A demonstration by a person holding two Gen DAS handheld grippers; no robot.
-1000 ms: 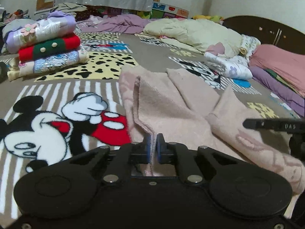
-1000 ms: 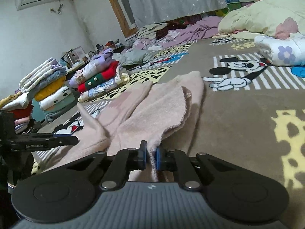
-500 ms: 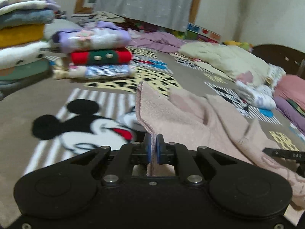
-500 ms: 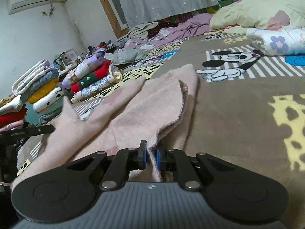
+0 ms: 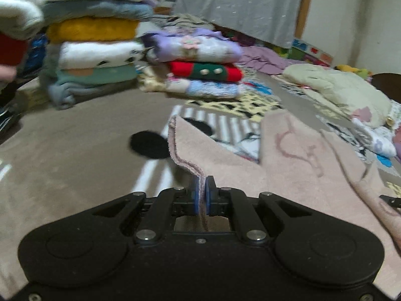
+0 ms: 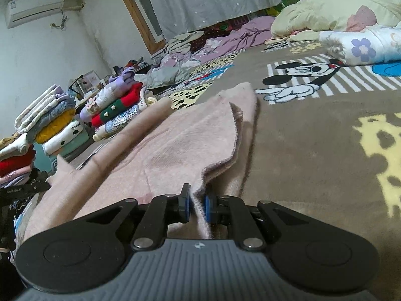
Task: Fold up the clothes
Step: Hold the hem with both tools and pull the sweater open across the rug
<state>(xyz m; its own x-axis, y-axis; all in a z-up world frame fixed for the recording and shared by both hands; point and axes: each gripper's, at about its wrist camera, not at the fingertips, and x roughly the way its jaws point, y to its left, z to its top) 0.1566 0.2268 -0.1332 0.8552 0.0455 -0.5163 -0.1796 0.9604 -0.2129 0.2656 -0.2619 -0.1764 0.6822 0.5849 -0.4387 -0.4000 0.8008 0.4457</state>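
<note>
A pale pink fleece garment [image 5: 288, 160] lies spread over a brown cartoon-print blanket [image 5: 75, 150]. My left gripper [image 5: 201, 195] is shut on the garment's hemmed edge, which rises between the blue pads. In the right wrist view the same pink garment [image 6: 163, 150] stretches away to the left, and my right gripper [image 6: 196, 207] is shut on another hemmed edge of it. The cloth spans between the two grippers, a fold standing up along it. A dark tip of the left gripper shows at the left edge of the right wrist view.
Stacks of folded clothes [image 5: 95, 57] stand to the left, with a smaller stack [image 5: 200, 70] beside them; both stacks [image 6: 65, 123] show in the right wrist view too. A cream quilt [image 6: 338, 7] and a floral bundle [image 6: 361, 47] lie at the far right. Grey curtain [image 5: 240, 7] behind.
My left gripper has swung left with the pink edge in it, so the folded stacks now fill its view. The garment is pulled flatter and wider. My right gripper has stayed put.
</note>
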